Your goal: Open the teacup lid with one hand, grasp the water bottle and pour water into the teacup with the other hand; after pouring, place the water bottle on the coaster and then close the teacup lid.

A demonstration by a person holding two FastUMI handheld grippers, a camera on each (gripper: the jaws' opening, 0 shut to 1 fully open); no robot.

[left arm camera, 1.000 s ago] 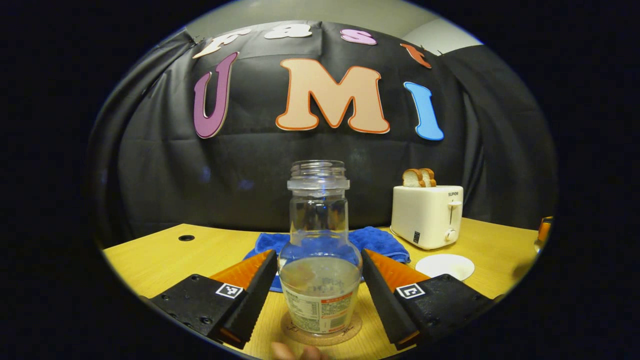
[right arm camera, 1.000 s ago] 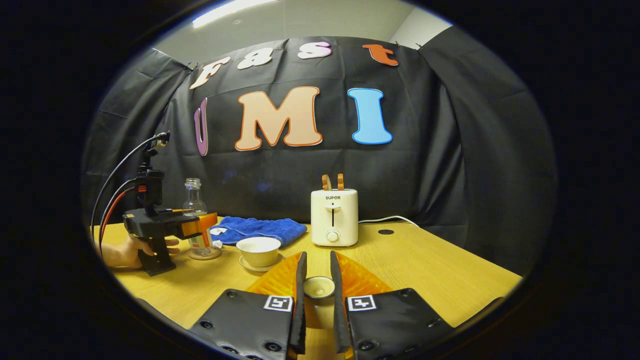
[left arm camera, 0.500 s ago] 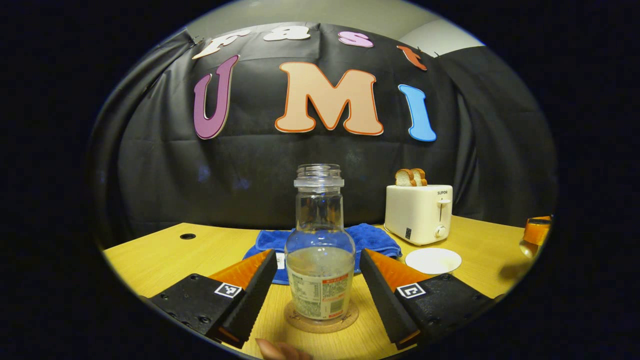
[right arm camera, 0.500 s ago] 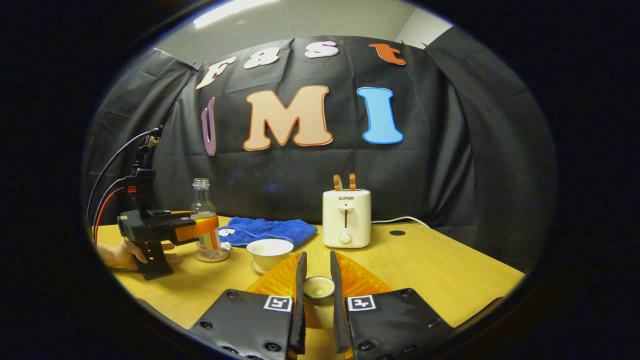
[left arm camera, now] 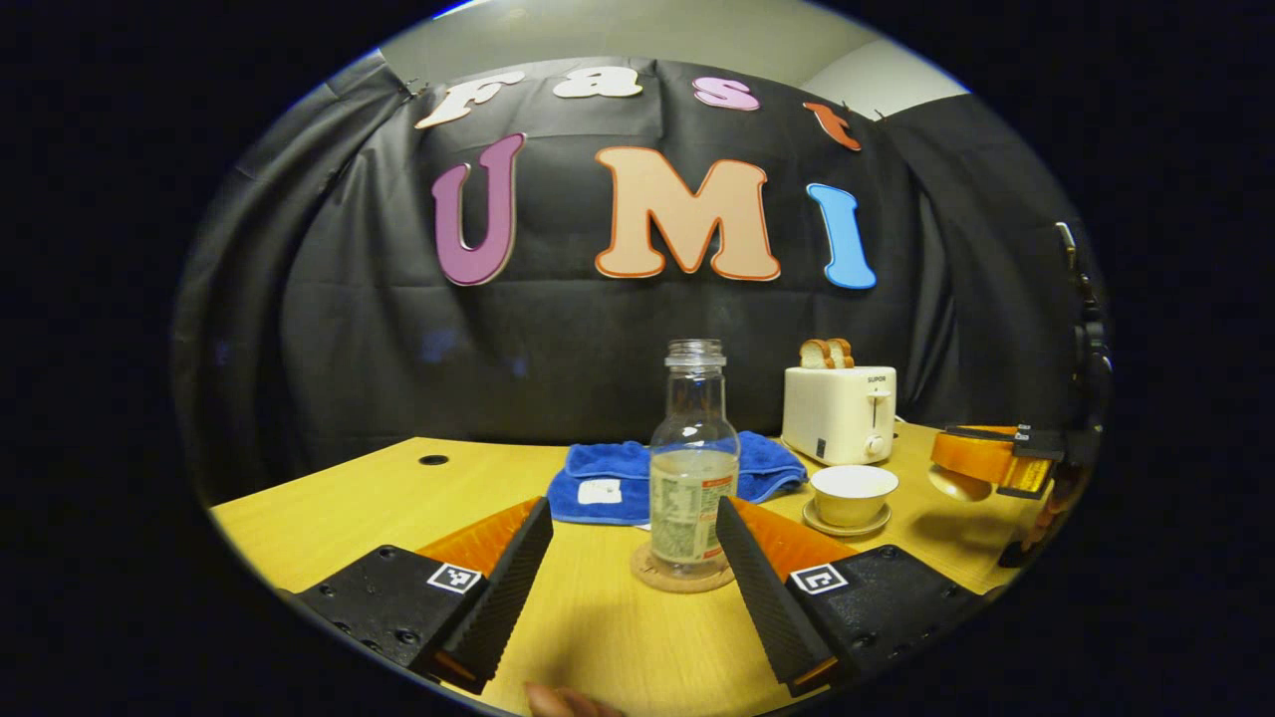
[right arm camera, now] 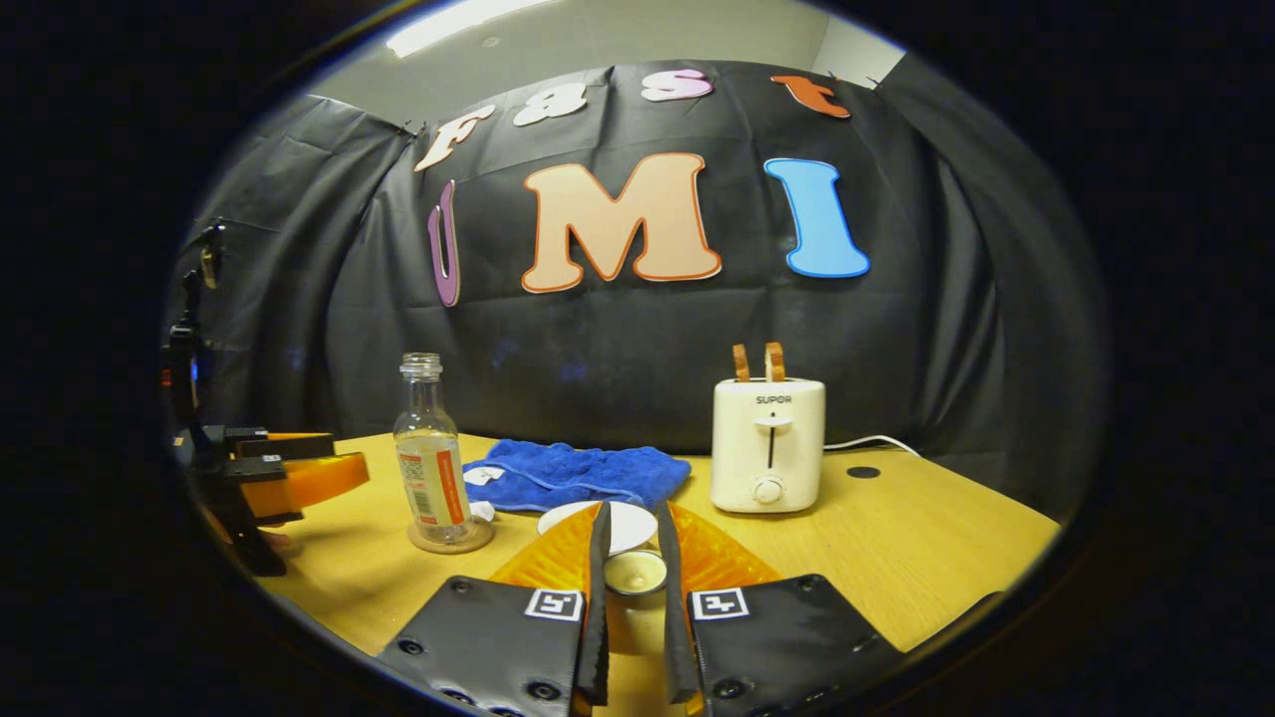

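Our left tool (left arm camera: pixel 634 558) gapes empty; the water bottle (left arm camera: pixel 693 468) stands on its coaster (left arm camera: pixel 682 578) mid-tabletop (left arm camera: pixel 329 498), teacup (left arm camera: pixel 853 494) beside it; our right tool (right arm camera: pixel 631 588) grips the teacup lid (right arm camera: pixel 635 573)

Water bottle (left arm camera: pixel 693 468) upright on coaster (left arm camera: pixel 683 578), fingers (left arm camera: pixel 498 607) apart

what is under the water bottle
A round cork coaster lies under the water bottle, flat on the wooden table. Its rim shows all around the bottle's base; its middle is covered by the bottle. The left claw stands open, apart from the bottle.
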